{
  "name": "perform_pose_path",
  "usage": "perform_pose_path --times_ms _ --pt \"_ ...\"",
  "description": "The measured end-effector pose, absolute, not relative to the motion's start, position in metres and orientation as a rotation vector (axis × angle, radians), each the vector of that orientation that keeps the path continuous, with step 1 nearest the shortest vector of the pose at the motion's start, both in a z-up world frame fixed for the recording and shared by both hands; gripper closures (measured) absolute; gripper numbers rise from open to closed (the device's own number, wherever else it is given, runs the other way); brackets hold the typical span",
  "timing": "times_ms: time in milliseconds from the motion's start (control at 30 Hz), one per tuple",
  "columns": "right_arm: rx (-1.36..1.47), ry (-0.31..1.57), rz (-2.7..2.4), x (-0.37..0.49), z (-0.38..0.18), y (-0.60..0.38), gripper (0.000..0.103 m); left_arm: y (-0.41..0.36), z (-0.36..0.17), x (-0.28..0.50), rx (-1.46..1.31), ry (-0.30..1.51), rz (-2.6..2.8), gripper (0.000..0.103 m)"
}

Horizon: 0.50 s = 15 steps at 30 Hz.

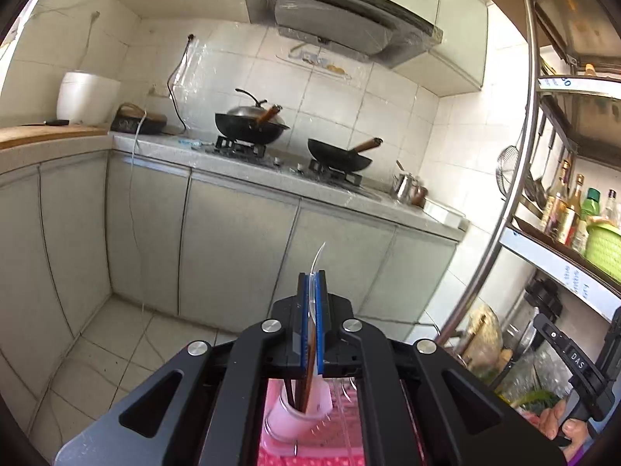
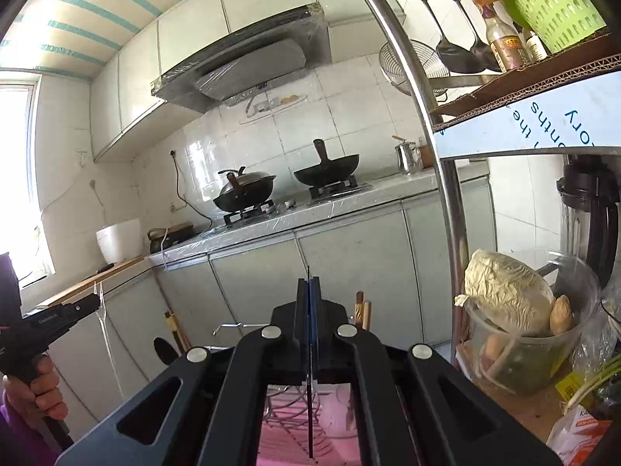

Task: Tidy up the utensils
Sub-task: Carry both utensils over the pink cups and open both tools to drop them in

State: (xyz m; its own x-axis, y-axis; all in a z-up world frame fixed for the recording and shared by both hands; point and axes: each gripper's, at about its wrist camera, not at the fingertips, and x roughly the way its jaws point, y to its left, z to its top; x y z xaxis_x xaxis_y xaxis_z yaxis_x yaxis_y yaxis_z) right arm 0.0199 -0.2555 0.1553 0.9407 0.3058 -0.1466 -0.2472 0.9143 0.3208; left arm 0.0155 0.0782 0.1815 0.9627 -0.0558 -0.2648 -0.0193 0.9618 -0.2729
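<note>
Jaws of the left gripper (image 1: 310,291) are pressed onto a clear plastic utensil (image 1: 319,260), perhaps a spoon, its tip curving up past the blue pads. Below it stands a white cup (image 1: 300,411) holding dark chopsticks (image 1: 299,388), on a pink rack (image 1: 310,454). The right gripper (image 2: 309,295) pinches a thin dark flat piece (image 2: 310,407), seen edge-on, that hangs over the same rack; what it is cannot be told.

The step looks like carrying each piece to its slot, so the next move calls for lowering steadily and releasing only once the piece is seated.

Farther off, "DAS" shows on the other tool in the left view. A shelf edge (image 2: 543,124) bears partly cut-off inverted print.
</note>
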Motion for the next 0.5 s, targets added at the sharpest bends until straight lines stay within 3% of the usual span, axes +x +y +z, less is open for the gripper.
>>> perform_pose_path --times_ms 500 --pt "0.243 0.199 0.196 0.064 0.11 -0.254 0.102 0.075 0.152 0.065 -0.221 0.173 0.121 0.101"
